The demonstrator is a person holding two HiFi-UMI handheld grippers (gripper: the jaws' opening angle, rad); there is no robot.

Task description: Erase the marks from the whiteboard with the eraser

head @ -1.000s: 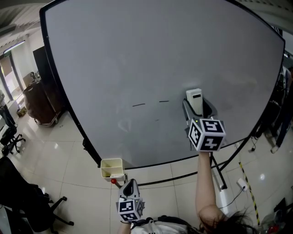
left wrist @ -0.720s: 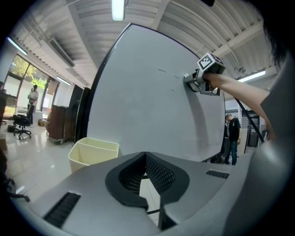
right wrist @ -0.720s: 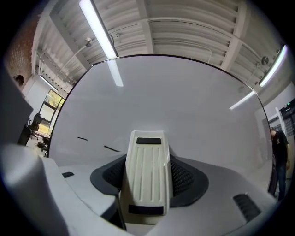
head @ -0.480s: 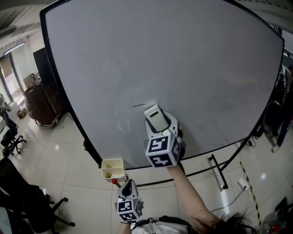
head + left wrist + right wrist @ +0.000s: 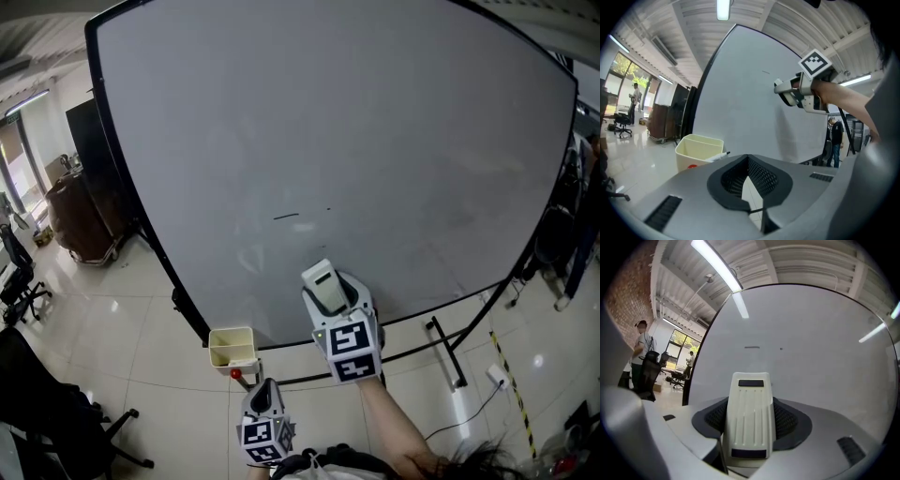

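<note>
Whiteboard (image 5: 375, 141) ahead: right fingers (image 5: 788, 420) clamp eraser (image 5: 750, 416), left fingers (image 5: 761, 179) closed empty, bin (image 5: 696, 149) holds marker (image 5: 718, 157).

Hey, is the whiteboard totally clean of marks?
No, a short dark dash and a small dot show on the whiteboard above the eraser.

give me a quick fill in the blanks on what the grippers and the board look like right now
1. The right gripper is shut on the ____.
2. In the head view, the dash on the whiteboard lies to the ____ of the dot.
3. The left gripper has its jaws together and holds ____.

Missing words: eraser; left; nothing
</note>
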